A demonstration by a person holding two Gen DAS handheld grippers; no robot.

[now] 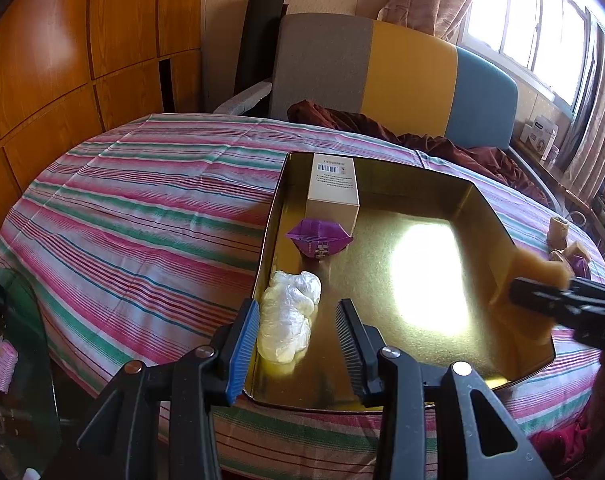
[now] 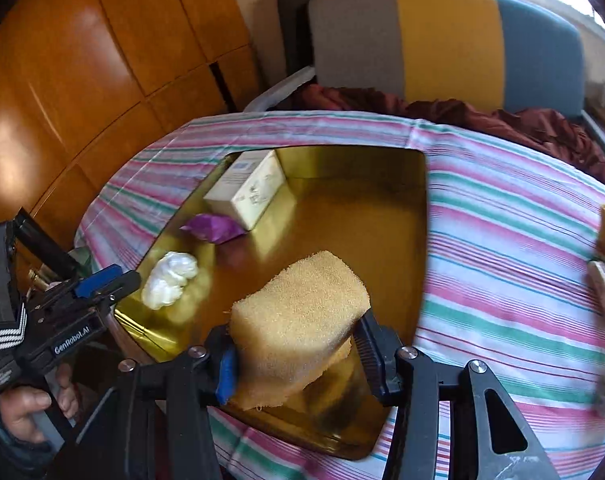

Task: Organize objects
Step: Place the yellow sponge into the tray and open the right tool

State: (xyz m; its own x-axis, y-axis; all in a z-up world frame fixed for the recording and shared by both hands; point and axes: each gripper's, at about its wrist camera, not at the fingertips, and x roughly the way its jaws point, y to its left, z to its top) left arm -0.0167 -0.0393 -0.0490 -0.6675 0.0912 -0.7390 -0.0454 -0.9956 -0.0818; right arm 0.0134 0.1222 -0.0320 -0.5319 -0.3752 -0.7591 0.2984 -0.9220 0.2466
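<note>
A: What is laid out ahead of the hand-held grippers?

B: A worktop [image 2: 502, 240] under a striped cloth is seen, and on it a gold metal tray [image 2: 342, 216] lies directly ahead of and below both tools. Inside it, a cream carton [image 2: 246, 192] is stood at the far end, a purple pouch [image 2: 214, 229] is set just nearer than it, and a crumpled clear plastic bag [image 1: 288, 316] is lying just beyond the left hand-held gripper [image 1: 298, 334].

A: How are the jaws set?

B: The left tool's jaws are parted with nothing between them, hovering over the tray's near left corner. A tan sponge [image 2: 302, 320] is clamped between the pads of the right hand-held gripper [image 2: 298, 354], held above the tray's near end.

A: How should the step in hand be done well?

B: Judged from this, the sponge is being carried in for placement. It would best be lowered onto the bare gold floor ahead and to the right of the bag, kept apart from the pouch, and released only once it is resting flat. The soft sponge may spring back when freed, so the jaws should be opened slowly. A few loose items [image 1: 562, 240] off to the right of the tray appear not yet collected.
</note>
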